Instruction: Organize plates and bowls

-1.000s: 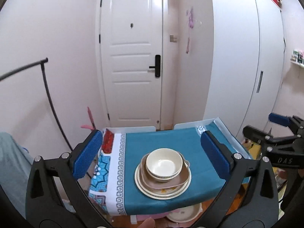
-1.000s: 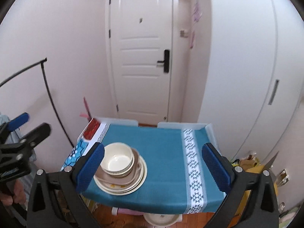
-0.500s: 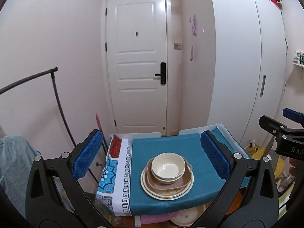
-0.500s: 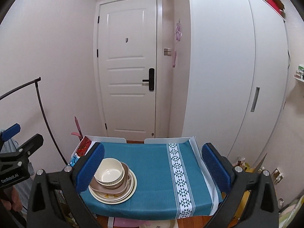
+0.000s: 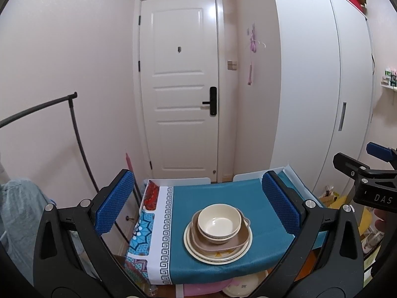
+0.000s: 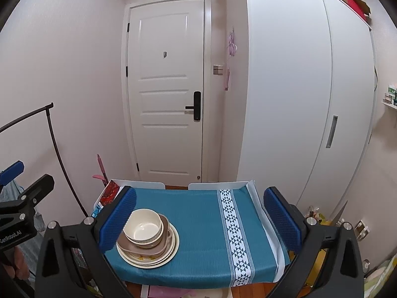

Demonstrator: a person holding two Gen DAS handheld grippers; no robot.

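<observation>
A: So, where is the crockery now?

B: All in one pile near the front edge of the worktop [image 5: 248, 193], on its teal cloth [image 6: 198, 213]. One cream bowl [image 5: 219, 221] sits on top. It seems to nest in a second bowl, but I cannot tell for sure. Under it is one brown dish with small handles [image 5: 238, 243], then cream round plates [image 5: 238, 252]; I count two rims, maybe three.

A: And the claws?

B: The left claw [image 5: 196, 207] is spread wide and holds nothing; the pile shows between its blue pads [image 5: 113, 201]. The right claw [image 6: 198, 219] is also spread wide and empty, and the pile lies toward its left finger. Both hang above and in front of the pile, touching nothing.

A: How to do the step well?

B: I judge that the pile looks already sorted, big below and small above. If one more piece must move, I would bring one claw down to the top bowl, pinch its rim gently, and lift straight up so the plates under it do not slide. Below the worktop one more pale dish [image 5: 245, 286] is partly visible.
</observation>
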